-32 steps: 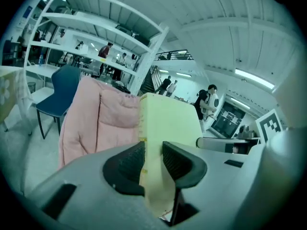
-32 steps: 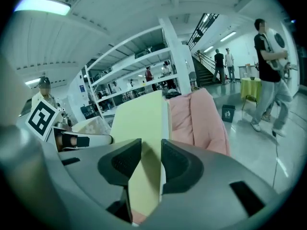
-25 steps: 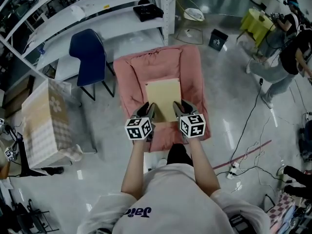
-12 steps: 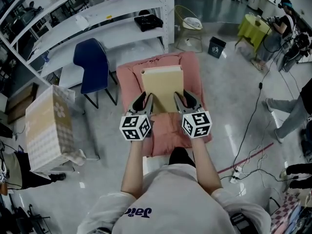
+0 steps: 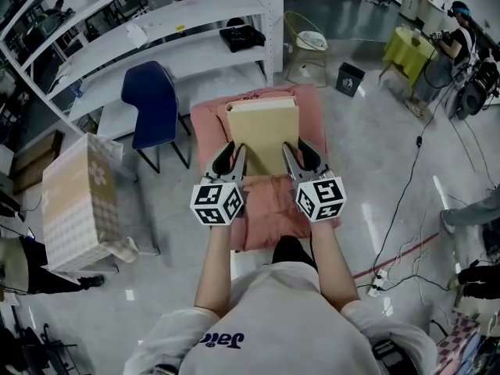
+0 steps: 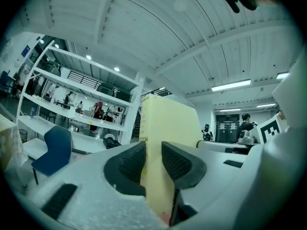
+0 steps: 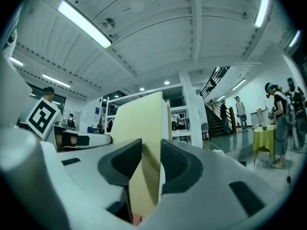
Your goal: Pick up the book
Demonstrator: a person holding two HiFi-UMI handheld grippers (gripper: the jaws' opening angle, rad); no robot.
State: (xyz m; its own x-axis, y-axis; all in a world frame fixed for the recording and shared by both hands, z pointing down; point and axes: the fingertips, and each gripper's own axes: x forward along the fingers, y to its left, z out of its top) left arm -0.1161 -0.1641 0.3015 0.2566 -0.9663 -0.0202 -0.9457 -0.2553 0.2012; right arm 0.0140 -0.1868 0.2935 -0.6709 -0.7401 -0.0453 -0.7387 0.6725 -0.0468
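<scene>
While the left tool (image 5: 233, 155) and right tool (image 5: 301, 153) each pinch 1 near corner of the book (image 5: 262, 131), it juts straight away from them, long axis forward, above the pink cushion (image 5: 266, 217). Neither hand is nearer; lift evenly.

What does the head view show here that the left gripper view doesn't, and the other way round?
Only the head view: the person's forearms, the floor cables, the yellow-green table, and the whole cover of the book with the left tongs and right tongs at its near edge. Only the left gripper view: the ceiling lights, and the left tongs' pads pressed against both faces of the book. Both: the book, the blue chair and the white shelving.
</scene>
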